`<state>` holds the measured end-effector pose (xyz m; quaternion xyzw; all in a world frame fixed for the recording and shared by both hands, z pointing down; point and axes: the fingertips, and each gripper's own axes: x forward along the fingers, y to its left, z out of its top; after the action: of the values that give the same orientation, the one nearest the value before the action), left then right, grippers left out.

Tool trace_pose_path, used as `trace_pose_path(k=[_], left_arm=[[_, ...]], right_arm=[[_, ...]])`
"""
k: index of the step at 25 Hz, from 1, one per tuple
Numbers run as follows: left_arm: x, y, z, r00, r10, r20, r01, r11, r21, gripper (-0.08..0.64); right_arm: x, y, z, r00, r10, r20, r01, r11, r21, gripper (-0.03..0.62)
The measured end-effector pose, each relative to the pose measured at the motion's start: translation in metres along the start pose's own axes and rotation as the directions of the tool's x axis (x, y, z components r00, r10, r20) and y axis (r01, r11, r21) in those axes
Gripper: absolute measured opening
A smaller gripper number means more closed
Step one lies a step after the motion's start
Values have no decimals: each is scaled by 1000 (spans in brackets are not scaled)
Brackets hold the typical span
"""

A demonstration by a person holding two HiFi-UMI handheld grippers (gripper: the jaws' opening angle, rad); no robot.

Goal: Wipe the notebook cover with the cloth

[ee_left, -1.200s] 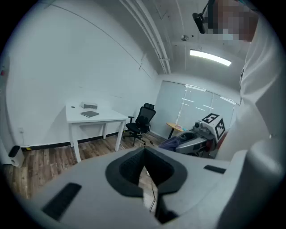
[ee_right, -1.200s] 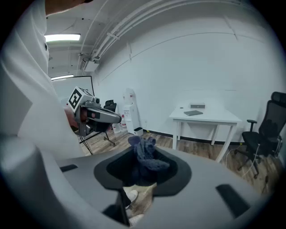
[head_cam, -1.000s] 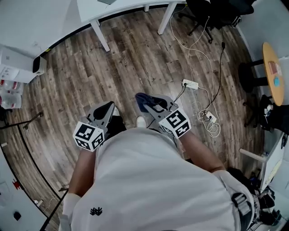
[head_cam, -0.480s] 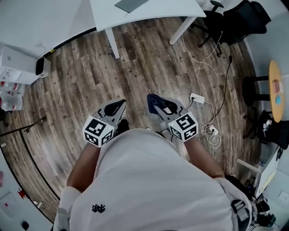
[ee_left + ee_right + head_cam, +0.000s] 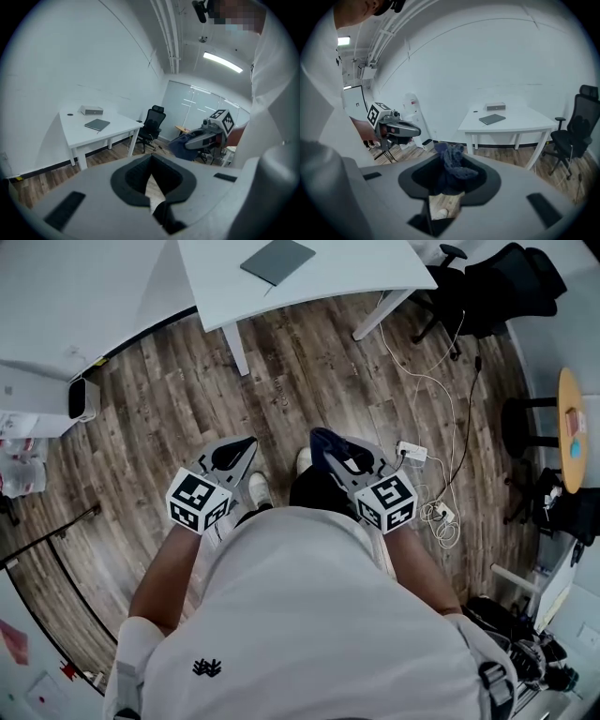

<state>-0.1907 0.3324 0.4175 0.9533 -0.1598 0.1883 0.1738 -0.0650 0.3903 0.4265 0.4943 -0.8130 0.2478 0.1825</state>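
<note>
Plainly, right gripper (image 5: 449, 182) jaws around cloth (image 5: 453, 164)

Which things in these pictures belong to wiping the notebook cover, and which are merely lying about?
For the job: flat grey notebook on the white table; dark blue fluffy cloth, clamped in the right gripper.

Lying about: black office chair; white power strip on the floor; small grey box on the table; round yellow side table.

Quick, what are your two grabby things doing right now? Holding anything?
Left gripper: shut, holding nothing.
Right gripper: shut on the dark blue fuzzy cloth.
</note>
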Motion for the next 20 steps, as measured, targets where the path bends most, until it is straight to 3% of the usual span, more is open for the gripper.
trace_pose_path(k=[6,12,20], left_arm=[[61,34,26,999,16,-33,-16,1000,-6,6],[113,79,73,995,91,-36,-90,996,12,6],[158,140,102,982,185,-44,-185,982,-19,5]], right_arm=[[31,-74,23,1000,14,2,-14,999,29,120],[66,-150,72,997,74,21,-74,997,-5,120],[115,-211,98,989,145,-16,-145,989,-4,120]])
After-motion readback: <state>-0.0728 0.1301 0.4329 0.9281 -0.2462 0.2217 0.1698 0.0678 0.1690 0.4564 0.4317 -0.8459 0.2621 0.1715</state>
